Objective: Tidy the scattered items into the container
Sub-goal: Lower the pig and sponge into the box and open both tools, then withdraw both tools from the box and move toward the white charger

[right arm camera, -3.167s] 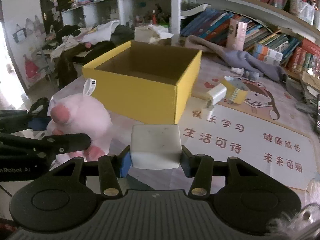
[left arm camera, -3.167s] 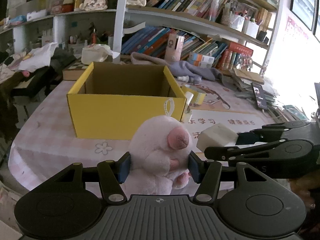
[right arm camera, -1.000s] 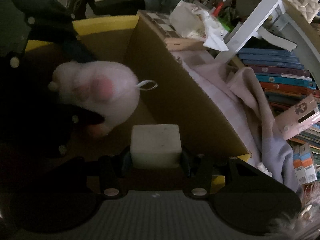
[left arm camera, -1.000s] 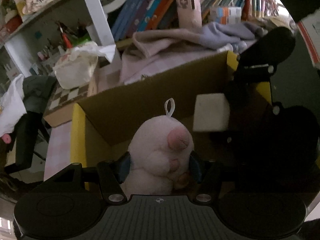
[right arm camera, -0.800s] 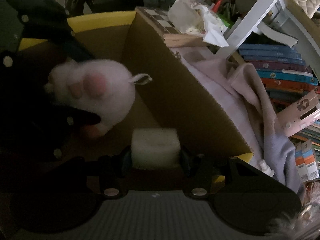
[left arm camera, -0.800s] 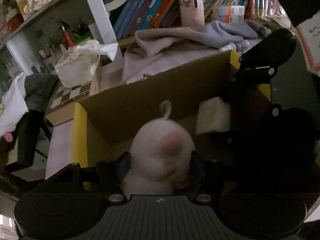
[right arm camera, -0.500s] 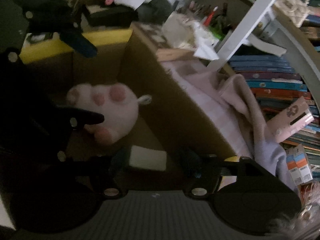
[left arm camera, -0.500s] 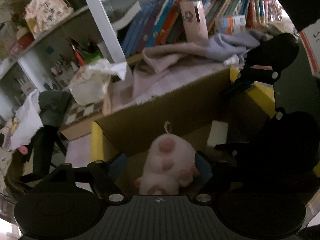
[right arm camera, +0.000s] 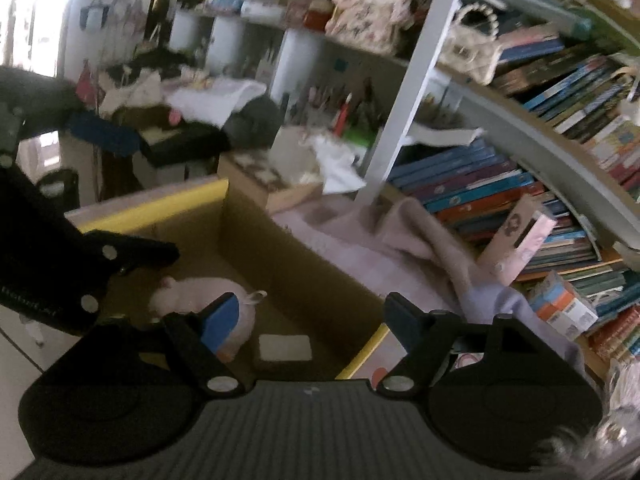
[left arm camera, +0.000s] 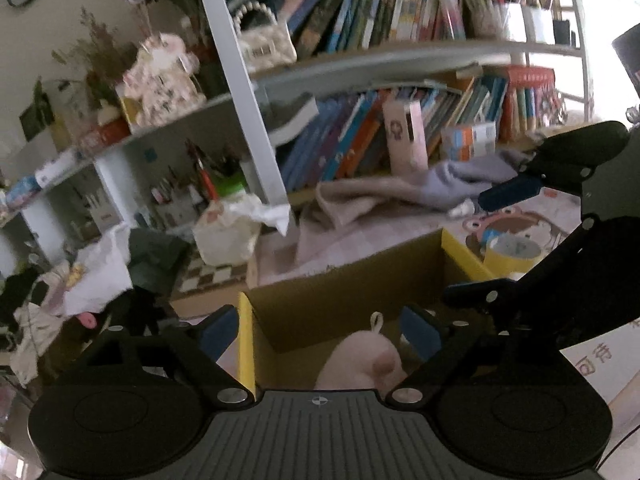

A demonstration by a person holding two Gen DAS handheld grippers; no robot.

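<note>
Lower centre of both views, pink plush (right arm camera: 208, 304) and white block (right arm camera: 285, 347) lie inside yellow box (right arm camera: 160, 204); left gripper (left arm camera: 320, 330) and right gripper (right arm camera: 310, 320) are empty, jaws opening. We lift clear of the walls.

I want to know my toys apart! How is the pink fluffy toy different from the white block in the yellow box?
The pink plush toy is round, fuzzy and pink; the white block is flat-sided, smooth and white. The plush toy is the bigger and has a loop tag; the block has none. Both lie loose on the floor of the yellow box, close together, with no tongs holding them.
</note>
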